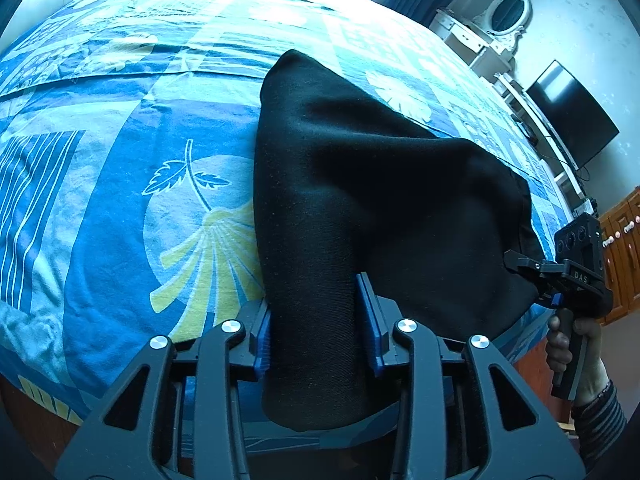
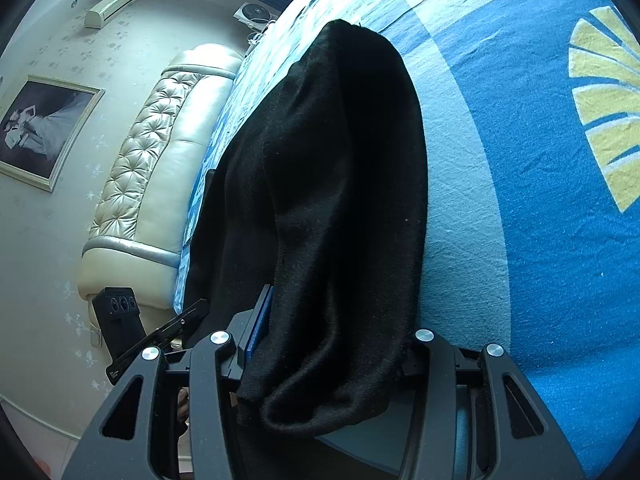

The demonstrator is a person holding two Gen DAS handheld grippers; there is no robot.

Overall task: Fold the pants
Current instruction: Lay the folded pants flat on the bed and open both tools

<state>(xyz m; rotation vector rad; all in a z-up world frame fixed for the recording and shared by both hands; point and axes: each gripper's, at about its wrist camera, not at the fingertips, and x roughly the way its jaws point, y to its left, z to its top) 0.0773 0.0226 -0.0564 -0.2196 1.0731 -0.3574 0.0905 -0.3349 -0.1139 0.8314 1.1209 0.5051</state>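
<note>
Now, pants: the soft black knit pants (image 1: pixel 340 184) drape over the blue patterned bed sheet (image 1: pixel 120 200), near edge lifted.
Feel: you judge them light, limp, slightly grippy; they sag between holds.
Left tongs (image 1: pixel 318 320): blue pads flank a bunched fold; pinch looks slack.
Right tongs (image 2: pixel 336 344): pinching the thick hem.
Hold: keep to corners and seams, well apart, cloth taut.
</note>
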